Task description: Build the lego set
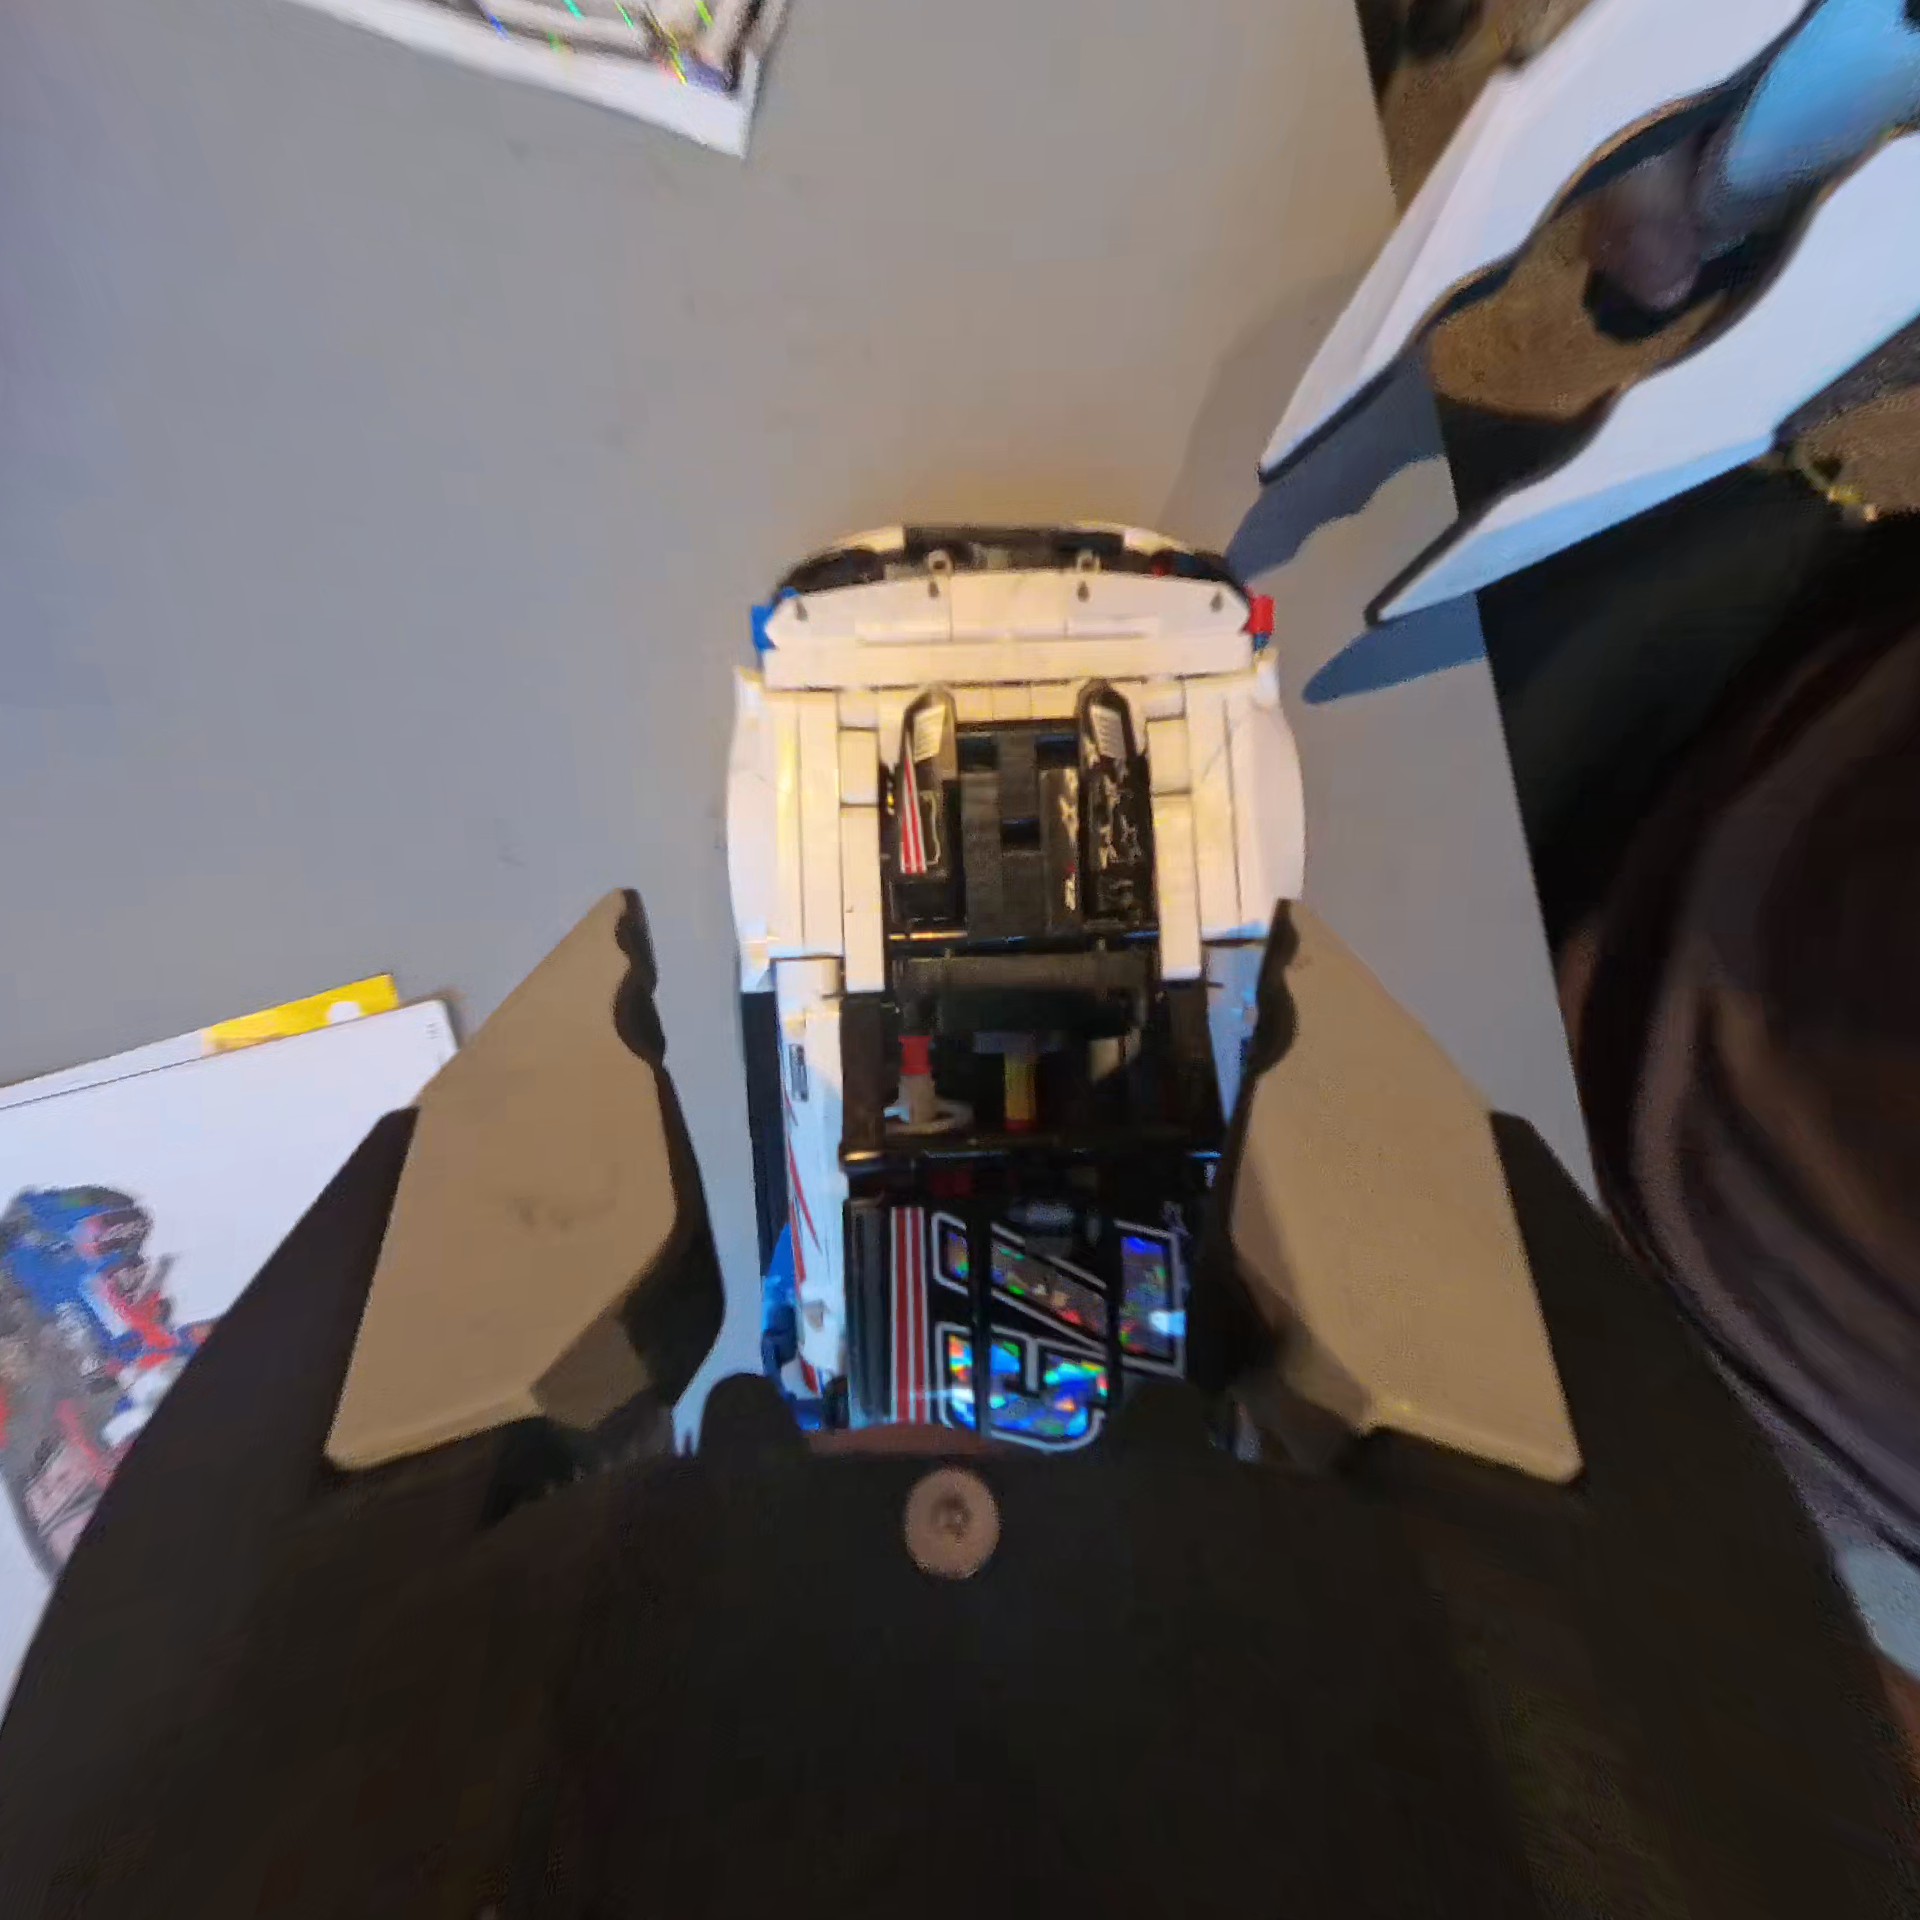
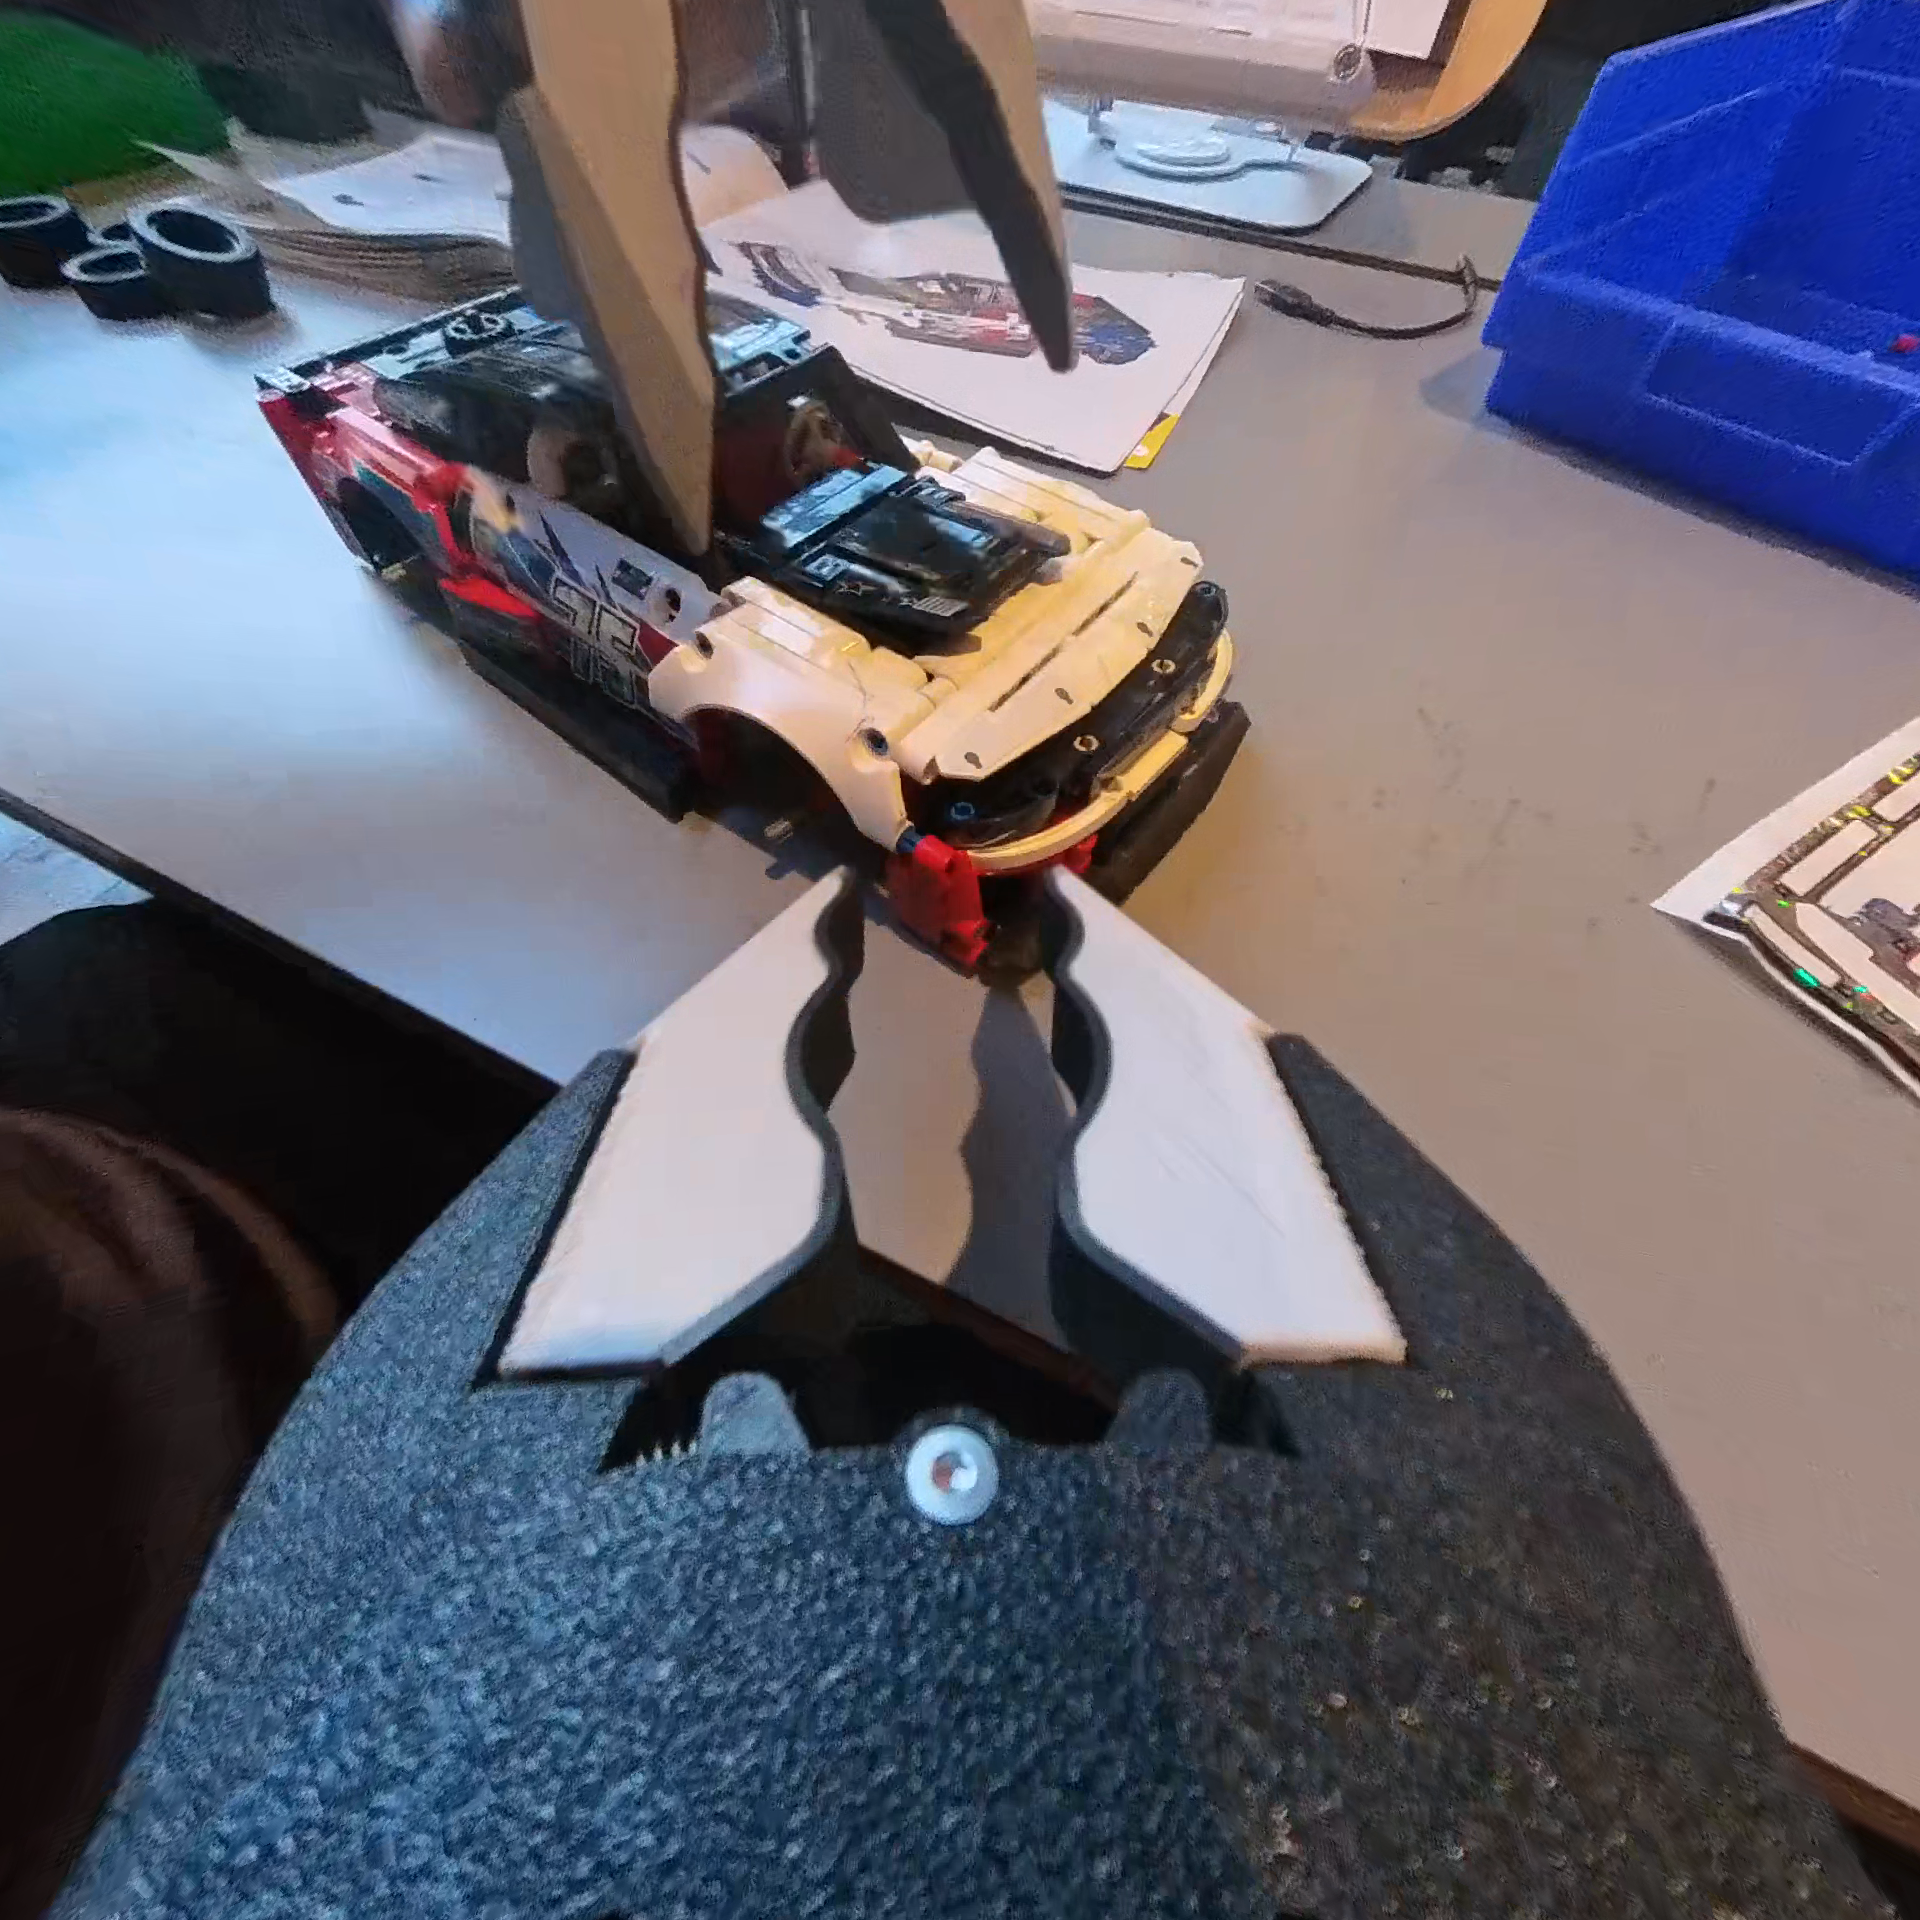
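Note:
A Lego race car (image 2: 790, 623) with a white nose, a black hood and red-and-black sides stands on the grey table (image 2: 1455, 727) without wheels. In the left wrist view the car (image 1: 997, 831) lies lengthwise between my fingers. My left gripper (image 1: 956, 935) is open, coming down from above and straddling the cockpit; in the right wrist view (image 2: 878, 447) one finger sits at the car's near side and the other hangs past the far side. My right gripper (image 2: 951, 883) is open, with its tips either side of a red part (image 2: 935, 894) at the car's front corner. I cannot tell if they touch it.
Several black tyres (image 2: 156, 260) lie at the back left. A blue bin (image 2: 1714, 291) stands at the back right. An instruction booklet (image 2: 987, 332) lies behind the car and a sticker sheet (image 2: 1818, 914) at the right. The table edge (image 2: 312, 914) runs close on the left.

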A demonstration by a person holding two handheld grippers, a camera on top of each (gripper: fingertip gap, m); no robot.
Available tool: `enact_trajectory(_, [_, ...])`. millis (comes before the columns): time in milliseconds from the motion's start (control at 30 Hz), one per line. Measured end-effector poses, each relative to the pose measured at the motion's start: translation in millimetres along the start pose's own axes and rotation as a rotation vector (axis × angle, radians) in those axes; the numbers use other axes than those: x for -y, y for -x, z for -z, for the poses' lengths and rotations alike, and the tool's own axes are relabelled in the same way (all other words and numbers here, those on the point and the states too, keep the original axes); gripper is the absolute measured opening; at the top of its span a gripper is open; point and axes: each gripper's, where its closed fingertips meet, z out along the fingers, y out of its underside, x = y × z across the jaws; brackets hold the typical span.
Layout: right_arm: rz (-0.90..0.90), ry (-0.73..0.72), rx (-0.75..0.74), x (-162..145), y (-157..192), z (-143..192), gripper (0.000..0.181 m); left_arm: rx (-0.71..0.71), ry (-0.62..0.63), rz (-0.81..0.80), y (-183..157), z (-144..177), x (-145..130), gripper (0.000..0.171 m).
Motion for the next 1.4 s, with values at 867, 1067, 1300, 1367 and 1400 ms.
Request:
enact_trajectory(867, [-0.026, 0.113, -0.301, -8.7, 5.3, -16.9, 0.025, -0.054, 0.163, -0.061, -15.8, -48.6, -16.7, 0.141])
enact_trajectory(1067, [-0.097, 0.070, -0.309, -4.5, 6.2, -18.3, 0.035, -0.050, 0.164, -0.048, -15.3, -49.4, -15.8, 0.141])
enact_trajectory(1300, [-0.066, 0.111, -0.420, -3.7, -2.6, -19.6, 0.026, -0.025, 0.168, -0.004, -12.7, -50.7, -14.1, 0.141])
enact_trajectory(1367, [-0.026, 0.142, -0.448, -4.2, -3.1, -19.8, 0.024, -0.021, 0.175, 0.001, -12.4, -51.4, -14.1, 0.142])
enact_trajectory(1400, [0.001, 0.161, -0.459, -4.3, -3.2, -19.6, 0.023, -0.019, 0.179, 0.004, -12.1, -51.8, -14.2, 0.142])
